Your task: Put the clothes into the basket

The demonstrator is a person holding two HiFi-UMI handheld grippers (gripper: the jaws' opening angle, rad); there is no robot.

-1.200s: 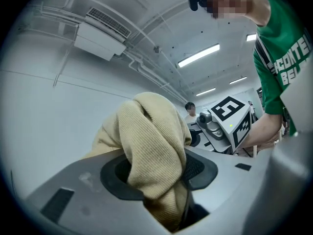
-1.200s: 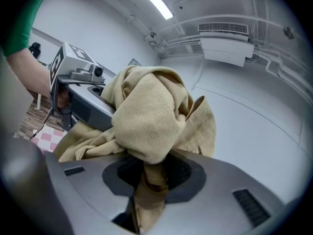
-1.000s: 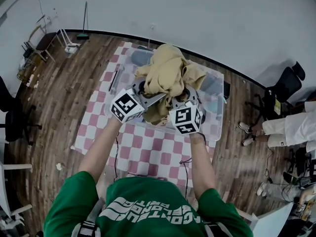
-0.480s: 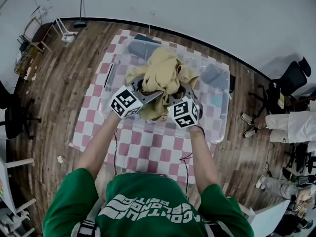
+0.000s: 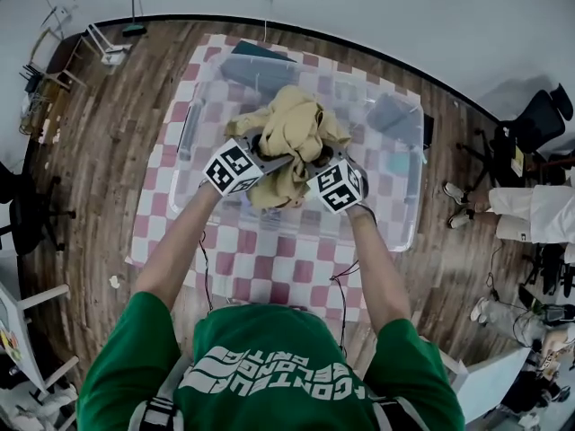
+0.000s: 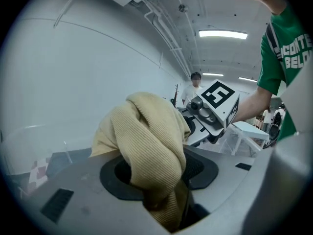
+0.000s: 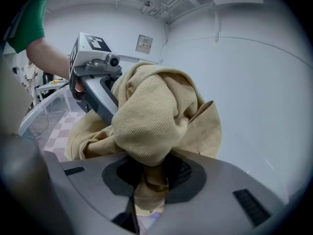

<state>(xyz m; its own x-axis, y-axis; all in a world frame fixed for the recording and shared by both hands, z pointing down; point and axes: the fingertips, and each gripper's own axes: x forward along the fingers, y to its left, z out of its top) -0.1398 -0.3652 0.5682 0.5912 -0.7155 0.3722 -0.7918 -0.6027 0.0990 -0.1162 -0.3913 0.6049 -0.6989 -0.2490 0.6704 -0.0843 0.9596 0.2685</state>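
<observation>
A bunched tan ribbed garment [image 5: 292, 133] hangs between my two grippers over the clear plastic basket [image 5: 409, 227]. The left gripper [image 5: 262, 162] is shut on one fold of the tan garment [image 6: 151, 146], which fills the space between its jaws. My right gripper [image 5: 316, 167] is shut on another fold of the garment [image 7: 154, 116], with cloth spilling over its pads. In the left gripper view the right gripper's marker cube [image 6: 217, 99] shows close behind the cloth. The left gripper's cube [image 7: 93, 45] shows in the right gripper view.
The basket stands on a pink and white checked mat [image 5: 269, 277] on a wooden floor. A grey cloth [image 5: 256, 72] and another grey piece [image 5: 395, 119] lie inside the basket. Black chairs [image 5: 535, 128] and a seated person's legs [image 5: 512, 214] are at the right.
Both grippers have come down together with the tan garment, from above the basket's rim to lower over its inside. The grip on the cloth looks the same.
</observation>
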